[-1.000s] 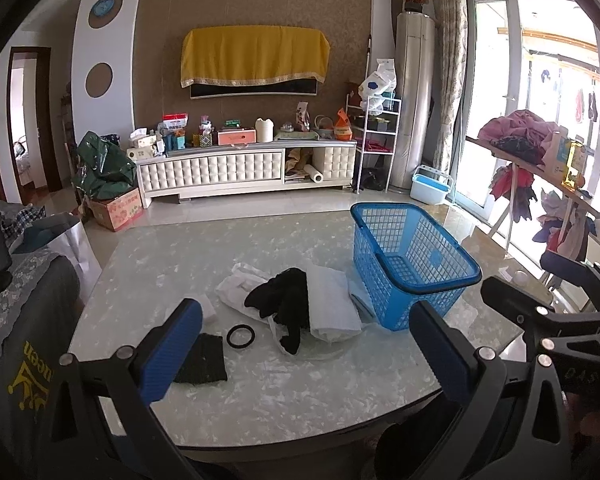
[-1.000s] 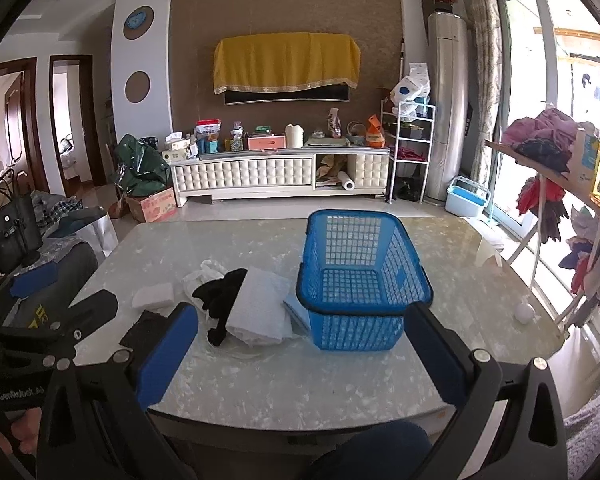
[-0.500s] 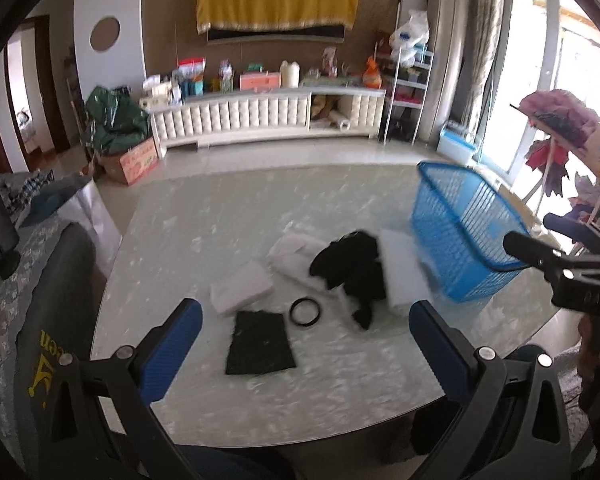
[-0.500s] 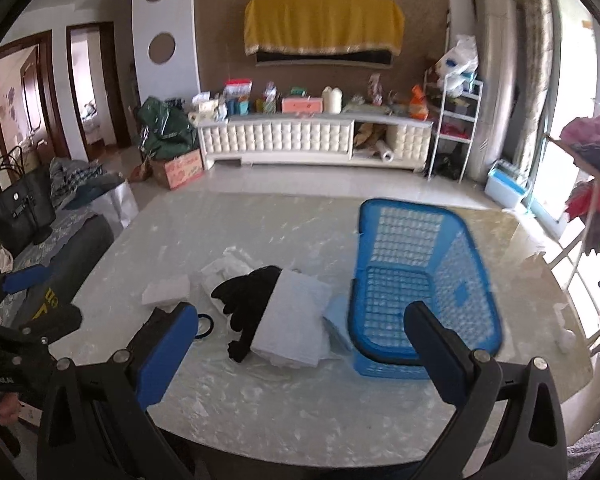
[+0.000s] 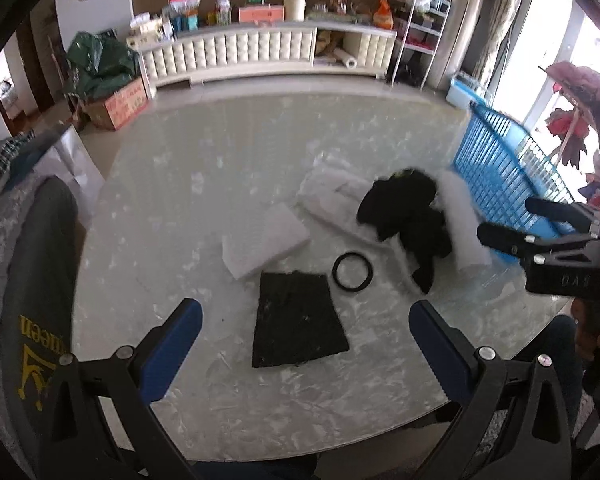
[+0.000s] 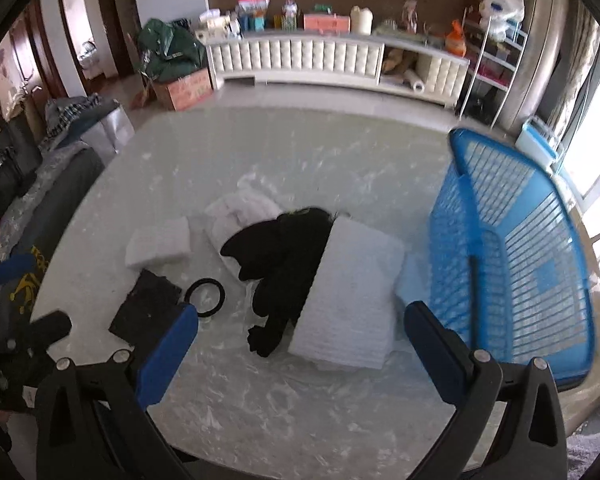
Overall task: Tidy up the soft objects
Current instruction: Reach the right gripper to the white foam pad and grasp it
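Note:
On the marble table (image 5: 188, 184) lie a flat black foam square (image 5: 298, 320), a white foam block (image 5: 265, 240), a black ring (image 5: 352, 271), a crumpled black cloth (image 5: 410, 216) and white padding (image 6: 350, 300). A blue basket (image 6: 516, 256) stands at the right. My left gripper (image 5: 305, 342) hovers open above the black square (image 6: 148, 306). My right gripper (image 6: 300, 350) is open over the near end of the black cloth (image 6: 280, 248) and white pad. Nothing sits between either pair of fingers.
A chair back draped in grey cloth (image 5: 36, 288) stands at the table's left edge. Beyond the table are a white TV cabinet (image 5: 260, 52), a cardboard box (image 5: 118, 104) and a metal shelf rack (image 5: 416, 40). A black bag (image 6: 4, 156) sits at the far left.
Both grippers have tilted down and moved closer over the table. The left one now looks onto the black square, the right one onto the black cloth and white pad. Nothing was picked up.

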`<state>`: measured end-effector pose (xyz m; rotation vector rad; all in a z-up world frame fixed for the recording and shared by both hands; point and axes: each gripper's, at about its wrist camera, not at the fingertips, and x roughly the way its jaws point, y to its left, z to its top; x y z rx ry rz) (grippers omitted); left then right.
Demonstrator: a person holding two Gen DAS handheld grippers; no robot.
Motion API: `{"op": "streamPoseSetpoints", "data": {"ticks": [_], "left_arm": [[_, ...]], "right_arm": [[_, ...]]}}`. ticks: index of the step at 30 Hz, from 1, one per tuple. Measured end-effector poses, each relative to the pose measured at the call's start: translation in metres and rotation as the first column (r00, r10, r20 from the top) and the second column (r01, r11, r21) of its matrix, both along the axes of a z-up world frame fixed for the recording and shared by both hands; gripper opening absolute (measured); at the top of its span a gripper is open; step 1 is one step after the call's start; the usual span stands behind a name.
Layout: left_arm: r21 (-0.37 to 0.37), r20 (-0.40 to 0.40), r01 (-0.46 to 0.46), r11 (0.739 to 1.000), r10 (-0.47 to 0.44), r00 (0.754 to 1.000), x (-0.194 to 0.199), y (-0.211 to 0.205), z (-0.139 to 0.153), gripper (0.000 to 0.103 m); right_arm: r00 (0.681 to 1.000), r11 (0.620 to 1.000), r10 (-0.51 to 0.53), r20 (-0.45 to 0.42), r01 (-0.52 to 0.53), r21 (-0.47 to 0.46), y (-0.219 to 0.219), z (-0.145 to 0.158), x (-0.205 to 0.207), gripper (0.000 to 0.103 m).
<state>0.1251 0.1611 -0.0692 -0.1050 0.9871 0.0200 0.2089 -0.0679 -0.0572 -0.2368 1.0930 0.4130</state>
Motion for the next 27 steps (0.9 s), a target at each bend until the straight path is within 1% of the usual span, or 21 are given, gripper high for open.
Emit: {"op": "streamPoseSetpoints", "data": {"ticks": [6, 12, 17, 19, 20, 21, 23, 25, 26, 27], "left_arm": [[-0.012, -0.091, 0.008, 1.000, -0.009, 0.996, 0.019, 0.013, -0.046, 0.103], [-0.033, -0.160, 0.039, 0.999, -0.044, 0.986, 0.032, 0.022, -0.084, 0.103], [-0.068, -0.188, 0.058, 0.996, -0.070, 0.980, 0.043, 0.028, -0.106, 0.103], [-0.079, -0.196, 0.053, 0.995, -0.068, 0.978, 0.046, 0.031, -0.112, 0.103], [-0.084, -0.202, 0.052, 0.995, -0.068, 0.977, 0.048, 0.032, -0.114, 0.103], [-0.086, -0.208, 0.051, 0.995, -0.068, 0.976, 0.049, 0.033, -0.116, 0.103], [-0.088, -0.216, 0.054, 0.995, -0.072, 0.974, 0.052, 0.034, -0.120, 0.103], [-0.101, -0.219, 0.056, 0.993, -0.077, 0.973, 0.054, 0.036, -0.123, 0.103], [-0.107, -0.221, 0.055, 0.993, -0.077, 0.972, 0.055, 0.037, -0.124, 0.103], [-0.109, -0.222, 0.052, 0.993, -0.076, 0.972, 0.056, 0.038, -0.125, 0.103]], "right_arm": [[0.998, 0.996, -0.023, -0.065, 0.017, -0.092, 0.010, -0.023, 0.006, 0.103], [0.993, 0.981, -0.086, -0.078, 0.071, -0.178, 0.007, -0.034, 0.013, 0.103], [0.984, 0.967, -0.151, -0.089, 0.128, -0.221, -0.009, -0.037, 0.017, 0.097], [0.981, 0.961, -0.165, -0.104, 0.136, -0.240, -0.014, -0.039, 0.020, 0.087], [0.978, 0.959, -0.174, -0.111, 0.143, -0.245, -0.016, -0.039, 0.021, 0.084], [0.976, 0.958, -0.182, -0.118, 0.149, -0.247, -0.020, -0.039, 0.023, 0.078], [0.974, 0.959, -0.187, -0.127, 0.153, -0.238, -0.024, -0.039, 0.024, 0.072], [0.974, 0.961, -0.181, -0.134, 0.146, -0.235, -0.022, -0.040, 0.025, 0.056], [0.974, 0.962, -0.178, -0.138, 0.142, -0.235, -0.022, -0.039, 0.025, 0.052], [0.975, 0.962, -0.175, -0.139, 0.140, -0.234, -0.021, -0.038, 0.023, 0.046]]}}
